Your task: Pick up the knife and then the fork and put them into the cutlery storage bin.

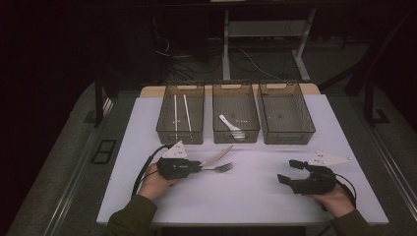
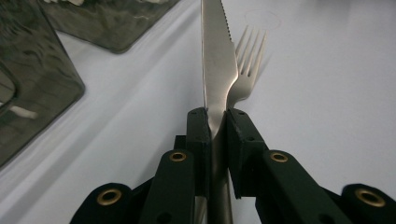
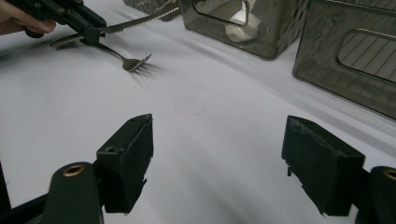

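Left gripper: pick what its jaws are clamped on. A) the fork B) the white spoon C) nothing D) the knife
D. In the left gripper view, the left gripper is shut on the knife, whose serrated blade runs out between the pads, while the fork lies on the table beside it, outside the grip.

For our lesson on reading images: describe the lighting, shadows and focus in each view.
High view: dim, dark surroundings, only the white table bright, slightly soft. Left gripper view: the knife shows glare, and the near jaws are blurred. Right gripper view: the fork casts a streaked shadow, and the near jaws are soft.
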